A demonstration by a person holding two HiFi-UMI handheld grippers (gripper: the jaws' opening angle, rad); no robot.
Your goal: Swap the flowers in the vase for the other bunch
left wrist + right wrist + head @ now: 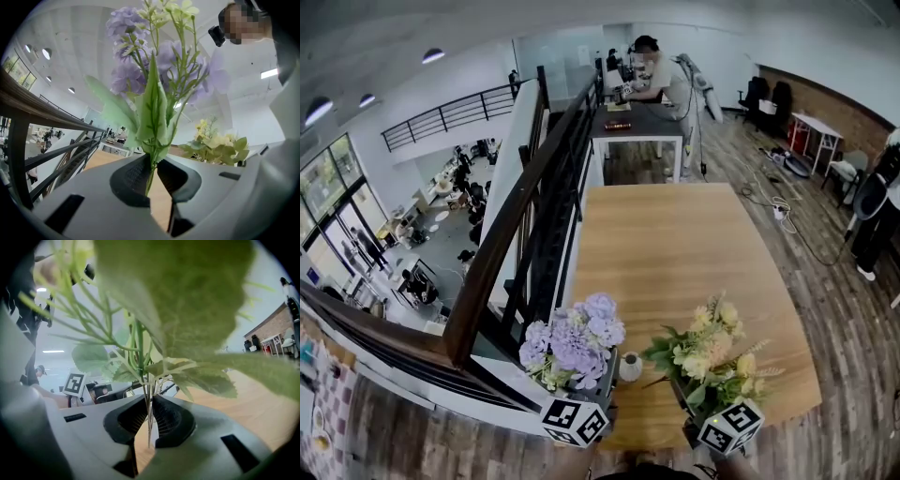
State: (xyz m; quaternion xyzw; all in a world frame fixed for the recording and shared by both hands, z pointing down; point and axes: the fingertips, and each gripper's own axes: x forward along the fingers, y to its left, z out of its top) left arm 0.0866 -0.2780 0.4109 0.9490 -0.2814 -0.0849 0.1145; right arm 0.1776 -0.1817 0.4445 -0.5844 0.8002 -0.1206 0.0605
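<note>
A purple bunch of flowers [577,342] stands upright over the near left corner of the wooden table [675,253]. My left gripper [151,176] is shut on its thin green stems [149,180]. A yellow bunch [712,354] with green leaves stands to its right, and my right gripper [149,422] is shut on its stems [148,404]. Between the two bunches a small white vase [630,366] sits on the table, with no flowers showing in it. In the head view both sets of jaws are hidden under the blooms; only the marker cubes [575,422] [729,427] show.
A dark wooden railing [516,225] runs along the table's left side, with a drop to a lower floor beyond it. A person sits at a dark desk [636,120] behind the table. Cables [773,206] lie on the floor to the right.
</note>
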